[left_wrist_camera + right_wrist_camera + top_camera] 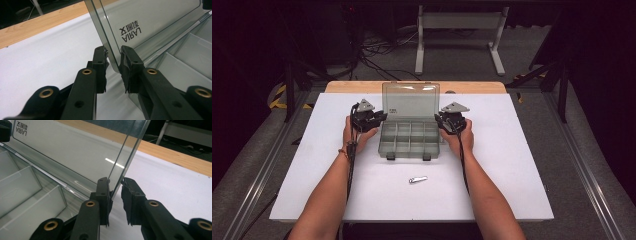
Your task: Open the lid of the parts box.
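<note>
A clear grey compartment box (409, 140) sits on the white desk (512, 165), toward the far edge and about midway between the left and right edges, with its lid (410, 100) standing upright at the back. The left tool (373, 119) is at the left end of that lid, and the right tool (443, 120) is at the right end, each carried by a hand resting on the desk beside the box. In the left gripper view, the lid's edge (106, 37) runs down between the two black jaws; the right-hand jaw lies against the plastic near the lid's bottom corner, while a narrow gap shows on the other side, so the left tool (113, 53) is released around the lid rather than clamped on it. In the right gripper view, the lid's edge (125, 152) passes between the jaws close to the left-hand one, with clear space before the other jaw; the right tool (115, 183) is likewise released. A small metal piece (417, 179) lies on the desk nearer the front edge, well apart from the box.
</note>
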### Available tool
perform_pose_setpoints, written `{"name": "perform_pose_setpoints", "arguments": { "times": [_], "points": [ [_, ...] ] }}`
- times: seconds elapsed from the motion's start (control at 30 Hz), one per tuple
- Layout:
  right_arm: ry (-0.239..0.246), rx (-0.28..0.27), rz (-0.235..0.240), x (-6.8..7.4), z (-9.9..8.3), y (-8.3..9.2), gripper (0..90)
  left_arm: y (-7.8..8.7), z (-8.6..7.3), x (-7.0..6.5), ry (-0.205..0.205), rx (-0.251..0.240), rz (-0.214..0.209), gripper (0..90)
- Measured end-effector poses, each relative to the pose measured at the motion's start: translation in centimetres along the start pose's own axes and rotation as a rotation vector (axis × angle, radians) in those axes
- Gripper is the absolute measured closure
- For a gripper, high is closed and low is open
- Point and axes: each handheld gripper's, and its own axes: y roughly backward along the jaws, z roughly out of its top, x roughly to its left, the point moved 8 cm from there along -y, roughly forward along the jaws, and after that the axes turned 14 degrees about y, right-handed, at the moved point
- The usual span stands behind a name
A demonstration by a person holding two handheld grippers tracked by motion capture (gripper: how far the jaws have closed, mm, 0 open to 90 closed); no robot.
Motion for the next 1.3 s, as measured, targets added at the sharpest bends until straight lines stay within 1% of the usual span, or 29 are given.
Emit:
{"name": "perform_pose_setpoints", "arguments": {
  "times": [0.03,0.2,0.3,0.37,0.4,0.43,0.47,0.5,0.53,0.57,0.6,0.67,0.7,0.73,0.77,0.8,0.83,0.9,0.97,1.0,1.1,1.17,1.27,1.3],
  "points": [
    [0.002,0.000,0.001,0.0,0.0,0.0,75.4,0.0,0.0,-0.1,0.007,0.001,-0.003,74.5],
    [0.018,0.007,-0.005,0.0,0.1,0.0,74.5,0.0,0.0,0.0,0.009,-0.001,0.000,73.9],
    [0.021,0.008,-0.007,0.0,0.1,-0.1,74.1,0.0,0.0,0.1,0.005,-0.004,0.017,72.6],
    [0.024,0.009,-0.009,0.0,0.0,-0.1,74.2,-0.1,0.0,0.1,0.005,-0.003,0.020,72.7],
    [0.032,0.013,-0.014,0.0,0.0,-0.2,74.3,-0.1,-0.1,0.0,0.008,0.000,0.018,73.1],
    [0.037,0.014,-0.016,0.0,0.0,-0.3,75.0,-0.1,-0.1,-0.1,0.001,0.005,0.015,75.5],
    [0.042,0.016,-0.010,0.1,0.0,-0.3,77.1,-0.2,-0.2,-0.1,-0.002,0.007,0.020,76.7],
    [0.043,0.018,-0.008,0.2,0.0,-0.3,77.2,-0.3,-0.2,-0.2,-0.002,0.004,0.018,76.5],
    [0.040,0.019,-0.010,0.2,-0.1,-0.3,76.7,-0.3,-0.1,-0.2,-0.008,0.006,0.022,76.4],
    [0.038,0.018,-0.012,0.1,-0.1,-0.3,75.0,-0.2,-0.1,-0.2,-0.024,0.008,0.029,76.3],
    [0.040,0.022,-0.017,0.1,-0.1,-0.3,74.2,-0.2,-0.1,-0.2,-0.024,0.010,0.028,75.9],
    [0.056,0.027,-0.015,0.0,0.0,-0.2,73.8,-0.1,0.0,-0.2,-0.050,0.018,0.037,75.5],
    [0.056,0.024,-0.015,0.0,0.1,-0.1,73.7,0.1,0.1,-0.3,-0.050,0.016,0.034,75.0],
    [0.053,0.017,-0.010,0.0,0.2,0.0,72.6,0.4,0.4,-0.3,-0.053,-0.001,0.031,74.7],
    [0.048,0.007,0.001,0.0,0.3,0.1,71.3,0.7,0.7,-0.5,-0.051,-0.015,0.020,74.8],
    [0.048,0.007,0.001,0.0,0.3,0.1,71.3,0.7,0.7,-0.5,-0.051,-0.015,0.020,74.8],
    [0.055,-0.009,0.006,-0.1,0.6,0.5,71.8,1.0,1.0,-0.7,-0.058,-0.021,0.023,74.8],
    [0.053,-0.014,0.009,-0.1,0.8,0.7,71.6,1.5,1.3,-0.9,-0.084,-0.022,0.021,74.7],
    [0.049,-0.034,0.019,-0.2,1.2,1.2,71.2,2.1,1.6,-1.3,-0.104,-0.029,0.013,74.4],
    [0.045,-0.040,0.025,-0.2,1.4,1.6,71.1,2.4,1.8,-1.6,-0.105,-0.035,0.007,74.1],
    [0.061,-0.056,0.047,0.0,1.8,2.5,70.8,3.3,2.1,-2.1,-0.142,-0.040,-0.002,73.6],
    [0.081,-0.055,0.058,0.2,1.9,3.1,70.4,3.9,2.2,-2.4,-0.166,-0.042,-0.003,73.0],
    [0.101,-0.074,0.080,0.7,2.3,4.3,70.2,4.9,2.3,-2.9,-0.183,-0.057,-0.018,72.1],
    [0.102,-0.087,0.095,0.9,2.5,4.7,70.1,5.3,2.3,-3.1,-0.198,-0.061,-0.016,72.1]
  ]
}}
